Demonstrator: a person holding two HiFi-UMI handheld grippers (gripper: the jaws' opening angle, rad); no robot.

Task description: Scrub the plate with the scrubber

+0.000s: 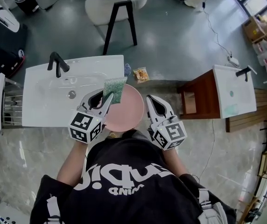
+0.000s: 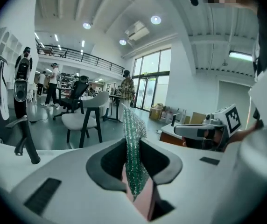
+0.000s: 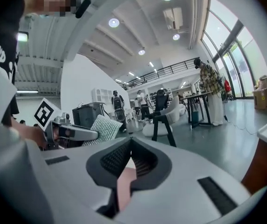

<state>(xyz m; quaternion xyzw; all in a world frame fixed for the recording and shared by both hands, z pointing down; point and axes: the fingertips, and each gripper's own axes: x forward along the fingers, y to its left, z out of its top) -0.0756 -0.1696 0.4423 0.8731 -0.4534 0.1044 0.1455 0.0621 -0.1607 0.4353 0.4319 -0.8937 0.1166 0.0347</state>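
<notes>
A round pink plate [image 1: 129, 111] is held over the floor just right of the white sink [image 1: 40, 101]. My left gripper [image 1: 107, 97] is shut on a green mesh scrubber [image 1: 115, 88], which rests against the plate's upper left edge. In the left gripper view the scrubber [image 2: 133, 153] stands upright between the jaws of the left gripper [image 2: 134, 171], with the plate [image 2: 145, 202] below it. My right gripper [image 1: 151, 102] is shut on the plate's right rim. In the right gripper view the plate's thin pink edge [image 3: 124, 183] is pinched in the right gripper [image 3: 129, 160].
A black faucet [image 1: 58, 63] stands at the sink's back. A small packet [image 1: 141, 73] and a blue item [image 1: 127, 69] lie on the floor beyond the plate. A wooden cabinet with a second basin [image 1: 231, 91] stands to the right. A chair [image 1: 117, 6] stands farther off.
</notes>
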